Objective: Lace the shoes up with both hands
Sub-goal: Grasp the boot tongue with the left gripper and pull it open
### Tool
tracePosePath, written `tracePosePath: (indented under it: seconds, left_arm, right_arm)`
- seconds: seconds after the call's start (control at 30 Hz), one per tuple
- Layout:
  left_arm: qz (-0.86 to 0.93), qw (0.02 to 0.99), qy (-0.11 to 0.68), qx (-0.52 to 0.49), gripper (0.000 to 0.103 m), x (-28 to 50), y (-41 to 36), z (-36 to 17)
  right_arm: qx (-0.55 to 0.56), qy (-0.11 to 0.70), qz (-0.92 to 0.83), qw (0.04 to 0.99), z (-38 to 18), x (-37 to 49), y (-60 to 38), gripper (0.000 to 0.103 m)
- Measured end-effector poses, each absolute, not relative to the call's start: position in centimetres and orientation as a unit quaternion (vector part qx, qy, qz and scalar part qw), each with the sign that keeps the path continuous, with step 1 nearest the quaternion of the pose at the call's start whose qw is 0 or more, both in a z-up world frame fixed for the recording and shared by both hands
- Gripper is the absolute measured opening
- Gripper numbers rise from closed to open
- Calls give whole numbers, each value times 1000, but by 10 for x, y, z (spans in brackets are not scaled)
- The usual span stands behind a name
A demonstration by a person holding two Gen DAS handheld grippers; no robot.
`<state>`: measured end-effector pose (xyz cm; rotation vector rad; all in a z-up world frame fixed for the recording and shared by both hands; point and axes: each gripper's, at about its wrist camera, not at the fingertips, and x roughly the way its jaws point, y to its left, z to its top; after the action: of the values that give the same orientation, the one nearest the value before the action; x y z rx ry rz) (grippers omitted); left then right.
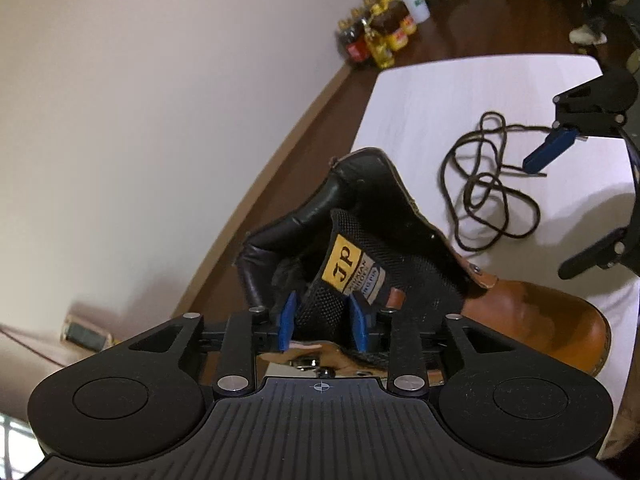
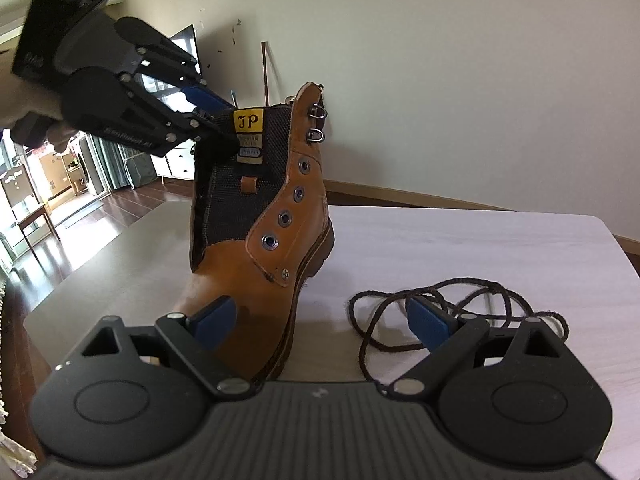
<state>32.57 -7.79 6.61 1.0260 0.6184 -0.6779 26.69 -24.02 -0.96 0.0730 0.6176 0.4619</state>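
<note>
Right gripper [image 2: 322, 326]: jaws spread wide, nothing between the pads, held low over the table [image 2: 500, 240]. Just beyond its right pad lies the shoelace [image 2: 452, 292], a loose dark tangle flat on the tabletop, fully out of the boot. The lace is to the right of the boot and clearly nearer this gripper than the other; the left wrist view agrees, showing the right gripper's blue pad right at the edge of the coil. One stiff tip seems to lie close to that pad, but the view is too distorted to be sure which strand ends there.

Boot [image 2: 256, 248]: brown leather, upright on its sole, toe pointing toward the right gripper, long axis running away from it. Eyelet row [image 2: 286, 216] climbs the flap facing the lace; all holes visible are empty, two hooks at the top.

Left gripper [image 1: 323, 326]: reaches in from above at the boot's top, pads closed on the black mesh tongue [image 1: 360, 264] just below the yellow label, steadying it.

Judgement: lacing not begun. Next move belongs to the right gripper, which needs a lace end, then travel leftward to the lowest eyelet.
</note>
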Motion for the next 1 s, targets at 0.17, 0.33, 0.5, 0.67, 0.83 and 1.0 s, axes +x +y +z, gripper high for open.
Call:
tracePosePath:
  seconds: [0.17,0.33,0.5,0.67,0.83,1.0]
  left_arm:
    - [-303,755,323,484,35,348,-87,63]
    - [-289,742,358,487,32,375,-96,55]
    - [-300,740,362,482,32,380,-100,57]
    - [-339,740,371,447,36,366,-99,77]
    - [-360,747,371,417,38,361,-103,84]
    - [-335,742,379,441,39,364,-111,66]
  right_arm:
    - [42,300,232,924,-10,265,-240,94]
    - [45,298,245,921,-10,264,-238,94]
    - [51,295,244,922,-9,264,-241,94]
    - [56,296,239,923,-11,266,-247,94]
    - [60,297,240,922,-14,267,-247,94]
    - [60,299,238,922,-15,267,-248,94]
